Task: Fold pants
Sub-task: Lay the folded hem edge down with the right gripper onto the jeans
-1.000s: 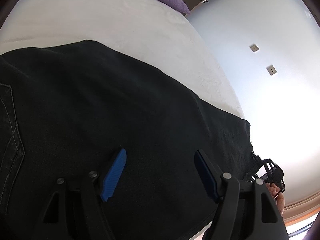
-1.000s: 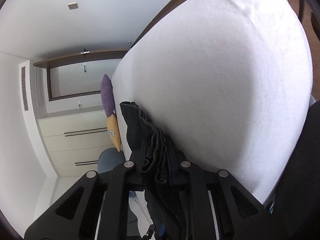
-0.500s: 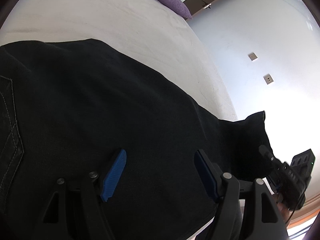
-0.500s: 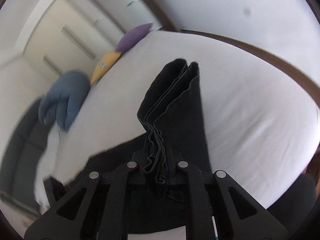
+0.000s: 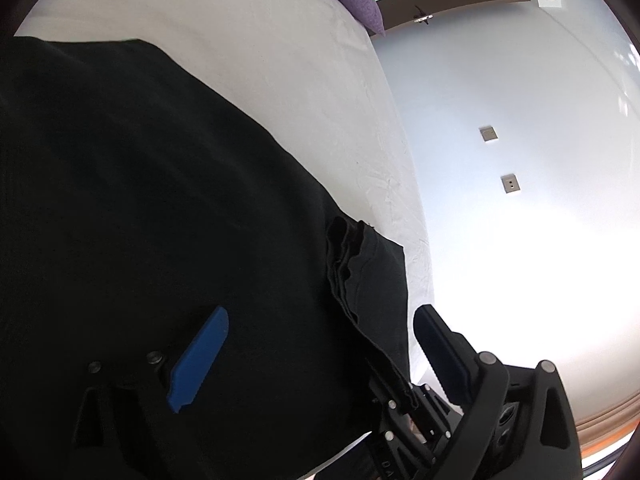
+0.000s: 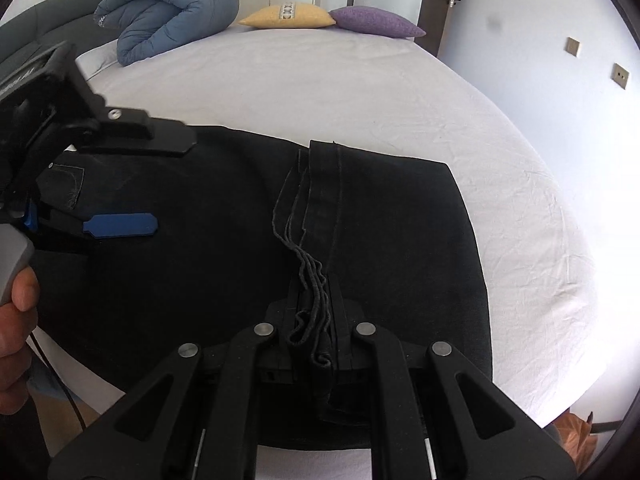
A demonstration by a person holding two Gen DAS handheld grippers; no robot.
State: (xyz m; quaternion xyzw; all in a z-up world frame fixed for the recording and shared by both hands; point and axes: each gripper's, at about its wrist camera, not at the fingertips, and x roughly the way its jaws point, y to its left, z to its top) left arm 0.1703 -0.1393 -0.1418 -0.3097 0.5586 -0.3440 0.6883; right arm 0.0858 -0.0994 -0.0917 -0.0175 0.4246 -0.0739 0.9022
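Note:
Black pants (image 6: 200,240) lie flat across the white bed (image 6: 320,80). My right gripper (image 6: 314,320) is shut on the stacked leg hems (image 6: 304,264) and holds them folded over the upper legs. My left gripper (image 5: 320,340) is open just above the pants near the seat, its blue pads (image 5: 200,356) apart and empty. The left gripper also shows in the right wrist view (image 6: 120,188), over the back pocket (image 6: 64,184). The right gripper and the folded hem (image 5: 360,280) show in the left wrist view.
A rolled blue duvet (image 6: 168,12), a yellow pillow (image 6: 288,16) and a purple pillow (image 6: 376,22) lie at the head of the bed. A wall with switch plates (image 6: 618,76) runs along the right side. The bed's near edge is close below the pants.
My right gripper has swung the leg hems up from the bed's end and over onto the upper legs. The left gripper has stayed open over the pants.

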